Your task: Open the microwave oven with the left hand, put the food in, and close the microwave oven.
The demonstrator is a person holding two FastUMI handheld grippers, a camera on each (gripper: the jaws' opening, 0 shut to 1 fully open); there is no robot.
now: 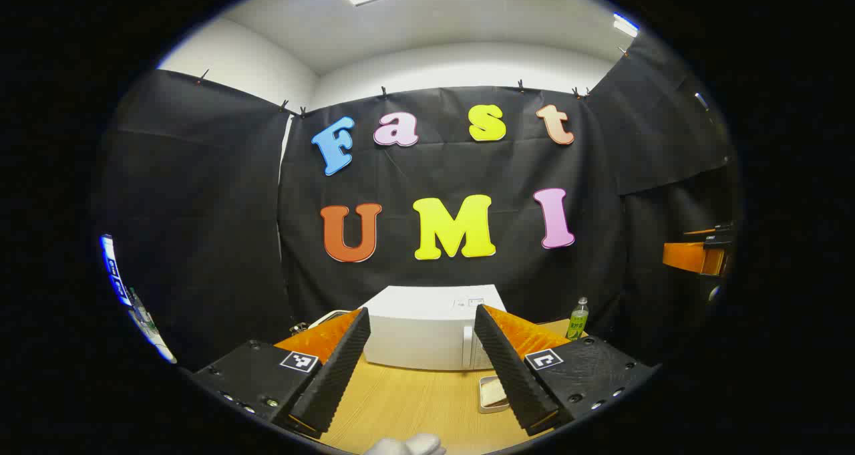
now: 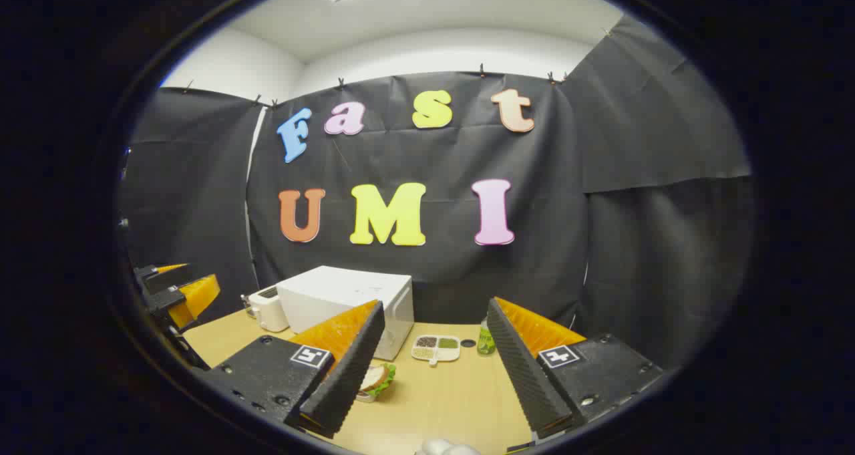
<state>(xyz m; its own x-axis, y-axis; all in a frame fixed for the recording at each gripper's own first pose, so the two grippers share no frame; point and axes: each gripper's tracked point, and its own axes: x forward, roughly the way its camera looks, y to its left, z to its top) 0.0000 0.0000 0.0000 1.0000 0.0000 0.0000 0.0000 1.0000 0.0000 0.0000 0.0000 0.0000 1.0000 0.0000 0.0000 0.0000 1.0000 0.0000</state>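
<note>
The white microwave (image 1: 421, 331) stands shut at the back of the wooden table (image 1: 414, 401), straight ahead of my left gripper (image 1: 422, 311), which is open and empty, well short of it. The food, a sandwich on a small dish (image 1: 493, 393), lies on the table in front of the microwave's right side. In the right gripper view the microwave (image 2: 347, 298) is ahead to the left and the sandwich dish (image 2: 376, 380) peeks out beside my left finger. My right gripper (image 2: 437, 305) is open and holds nothing. The left gripper (image 2: 177, 291) shows far left.
A white toaster (image 2: 268, 308) stands left of the microwave. A small divided tray (image 2: 436, 348) and a green bottle (image 2: 485, 340) sit to its right. The bottle (image 1: 578, 319) also stands at the table's back right. Black cloth walls close in the booth.
</note>
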